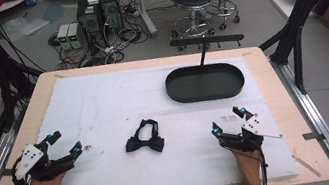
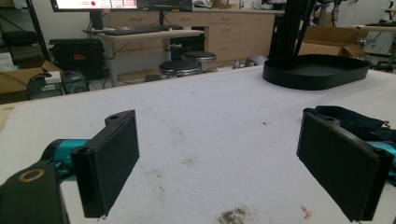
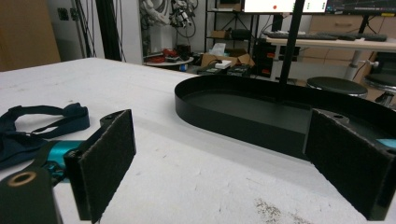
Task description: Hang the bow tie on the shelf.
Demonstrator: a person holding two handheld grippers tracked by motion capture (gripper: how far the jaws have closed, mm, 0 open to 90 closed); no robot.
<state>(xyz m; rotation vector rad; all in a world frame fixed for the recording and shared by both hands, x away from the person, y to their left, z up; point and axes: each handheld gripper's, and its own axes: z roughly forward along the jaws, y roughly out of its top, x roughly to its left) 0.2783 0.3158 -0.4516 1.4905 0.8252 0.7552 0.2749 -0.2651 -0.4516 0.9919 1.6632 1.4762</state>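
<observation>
Your left gripper point(image 1: 65, 143) sits low over the white mat point(image 1: 103, 102) with its 2 jaws spread wide, and nothing is between them. In the left gripper view point(image 2: 217, 163) bare mat fills the gap between the pads, with a small dark smudge point(image 2: 233, 215) on the mat just ahead of the jaws. The dark bow tie point(image 2: 355, 122) lies just behind the jaw on the right side of that view; whether the jaw touches it cannot be told. The black oval tray point(image 2: 317, 71) stands well beyond the jaws, toward that same side.

Your right gripper point(image 1: 226, 120) is also wide open and holds nothing. In the right gripper view point(image 3: 219, 163) the tray point(image 3: 224, 116) lies straight ahead of the 2 jaws, near but apart from them, and a thin black post point(image 3: 293, 42) rises from its far side. The bow tie point(image 3: 37, 128) lies on the mat outside the jaw on the left side of that view.

From the high view, the bow tie point(image 1: 144, 137) rests on the mat between your 2 grippers, clear of both pairs of jaws, and the tray point(image 1: 205, 82) sits farther out, ahead of your right gripper's jaws.
</observation>
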